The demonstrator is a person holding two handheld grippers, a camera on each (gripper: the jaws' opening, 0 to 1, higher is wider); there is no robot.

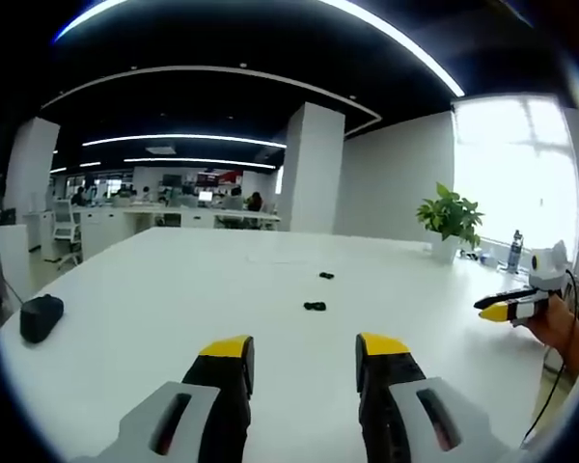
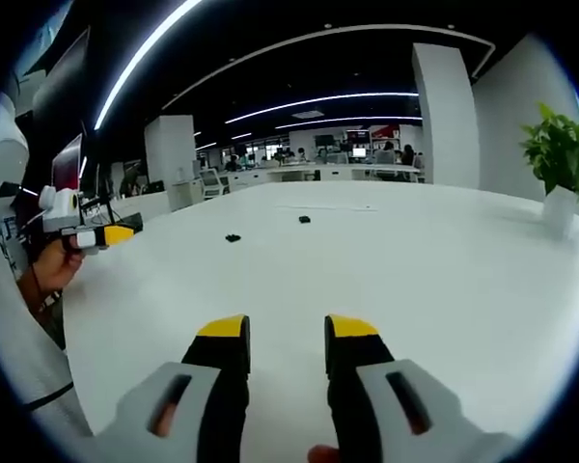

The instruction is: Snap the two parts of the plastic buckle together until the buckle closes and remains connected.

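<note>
My left gripper point(image 1: 304, 359) hovers over the white worktop point(image 1: 174, 309) with its yellow-tipped fingers point(image 1: 227, 352) spread apart and nothing between them. My right gripper point(image 2: 286, 338) is the same: fingers point(image 2: 349, 333) parted, gripping nothing.

In the left gripper view the two black buckle parts lie well ahead on the worktop, apart from each other: the near part point(image 1: 315, 307) beyond my fingertips, the far part point(image 1: 325, 276) further on. In the right gripper view the near part point(image 2: 233, 237) lies ahead to the left, the far part point(image 2: 304, 219) beyond it.

A black object point(image 1: 41, 317) sits near the worktop's left edge. A potted plant point(image 1: 451, 220) and a bottle point(image 1: 514, 253) stand at the far right. There is no open container whose contents I can see.
</note>
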